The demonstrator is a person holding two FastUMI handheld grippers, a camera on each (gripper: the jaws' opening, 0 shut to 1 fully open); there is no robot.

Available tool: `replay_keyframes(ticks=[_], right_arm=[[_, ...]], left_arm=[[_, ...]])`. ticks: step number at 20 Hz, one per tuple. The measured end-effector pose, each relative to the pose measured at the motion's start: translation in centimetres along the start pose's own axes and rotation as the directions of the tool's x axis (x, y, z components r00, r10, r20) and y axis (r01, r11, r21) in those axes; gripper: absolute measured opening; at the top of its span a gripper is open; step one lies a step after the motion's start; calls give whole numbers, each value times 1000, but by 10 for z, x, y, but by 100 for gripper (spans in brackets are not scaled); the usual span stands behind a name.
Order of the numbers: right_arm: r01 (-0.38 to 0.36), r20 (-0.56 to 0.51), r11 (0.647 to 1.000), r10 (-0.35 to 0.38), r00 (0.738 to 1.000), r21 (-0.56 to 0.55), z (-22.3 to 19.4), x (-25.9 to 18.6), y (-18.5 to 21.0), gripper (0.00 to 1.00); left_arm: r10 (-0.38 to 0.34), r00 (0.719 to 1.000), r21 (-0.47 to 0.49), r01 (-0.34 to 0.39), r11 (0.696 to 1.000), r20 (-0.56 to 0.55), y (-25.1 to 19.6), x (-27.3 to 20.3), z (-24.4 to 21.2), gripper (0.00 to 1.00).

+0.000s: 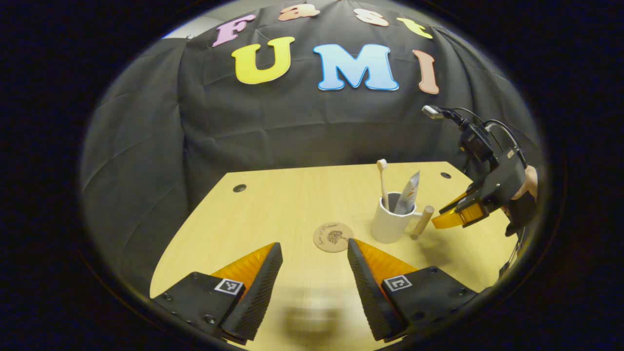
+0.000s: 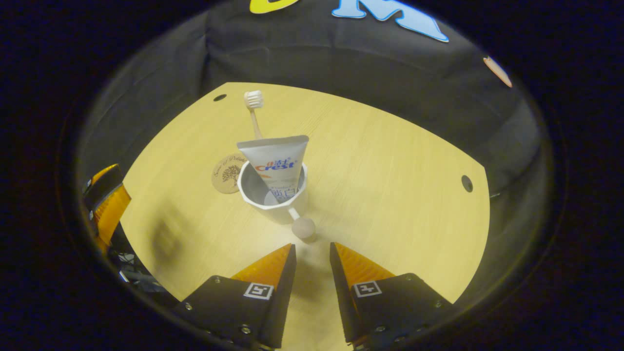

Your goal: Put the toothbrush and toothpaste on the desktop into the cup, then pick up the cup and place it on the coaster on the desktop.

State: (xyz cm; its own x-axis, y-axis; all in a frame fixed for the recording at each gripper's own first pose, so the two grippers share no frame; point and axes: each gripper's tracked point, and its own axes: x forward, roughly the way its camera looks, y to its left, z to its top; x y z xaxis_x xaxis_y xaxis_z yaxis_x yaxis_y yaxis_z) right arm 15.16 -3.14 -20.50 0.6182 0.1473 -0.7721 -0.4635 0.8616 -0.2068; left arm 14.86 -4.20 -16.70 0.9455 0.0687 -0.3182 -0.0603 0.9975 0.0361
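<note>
Two tools in my hands, one wooden desktop [image 1: 273, 204] under both, and it's the biggest thing going, pale grain with small dark holes near its far corners. On it, the white cup [image 1: 388, 225] stands upright just beside the coaster [image 1: 333, 237], not on it, a sliver of table between them in the left gripper view. My right gripper view tells it differently: there the cup [image 2: 273, 200] overlaps the coaster [image 2: 227, 172], so I can't judge a gap from that side.

My right gripper [image 1: 456, 214] shows from outside in the left gripper view, orange fingers aimed at the cup's stubby handle [image 1: 421, 222], my hand [image 1: 529, 183] behind it. From its own camera the right gripper [image 2: 312, 256] is narrow but parted, the handle knob [image 2: 303, 227] just ahead, nothing gripped. My left gripper [image 1: 314, 253] hangs wide apart, empty, coaster straight ahead.

Inside the cup: toothpaste [image 2: 276, 165] standing crimp-up, toothbrush [image 2: 254, 113] behind it, bristles up. Only the right gripper view faces the tube's front, where a blue-and-red brand word reads; in the left gripper view the toothpaste [image 1: 408, 192] is edge-on and the toothbrush [image 1: 382, 183] leans left of it. Script circles a small tree on the coaster, too small to read.
</note>
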Motion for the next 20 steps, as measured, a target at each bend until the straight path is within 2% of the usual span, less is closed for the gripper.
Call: replay_keyframes(ticks=[2, 3, 4, 7, 12, 15, 17, 19, 20], right_arm=[[-12, -20, 999, 11, 1000, -44, 7, 5, 2, 46], [-18, -30, 998, 16, 999, -67, 11, 9, 2, 43], [-22, -41, 996, 18, 999, -91, 13, 13, 4, 45], [-38, -88, 986, 24, 996, -161, 16, 23, 5, 43], [-73, -147, 971, 40, 988, -228, 15, 36, 12, 45], [-87, -163, 970, 50, 985, -228, 17, 40, 14, 45], [-85, -170, 971, 48, 984, -222, 18, 46, 11, 40], [-106, -180, 973, 69, 981, -207, 15, 48, 12, 28], [-107, -178, 973, 70, 981, -203, 16, 46, 12, 28]], left_arm=[[25, 1000, -10, -25, 1000, -16, 9, -3, -6, 89], [39, 999, -17, -39, 999, -24, 14, -5, -10, 87], [53, 998, -24, -54, 998, -32, 21, -4, -13, 89], [94, 994, -48, -96, 994, -54, 37, 0, -21, 89], [136, 987, -79, -142, 987, -81, 54, -4, -32, 89], [150, 985, -80, -157, 984, -88, 59, -4, -34, 89], [157, 983, -80, -164, 983, -92, 59, -1, -35, 89], [161, 982, -81, -169, 982, -94, 59, -1, -36, 89], [159, 982, -83, -168, 982, -96, 59, 0, -36, 89]])
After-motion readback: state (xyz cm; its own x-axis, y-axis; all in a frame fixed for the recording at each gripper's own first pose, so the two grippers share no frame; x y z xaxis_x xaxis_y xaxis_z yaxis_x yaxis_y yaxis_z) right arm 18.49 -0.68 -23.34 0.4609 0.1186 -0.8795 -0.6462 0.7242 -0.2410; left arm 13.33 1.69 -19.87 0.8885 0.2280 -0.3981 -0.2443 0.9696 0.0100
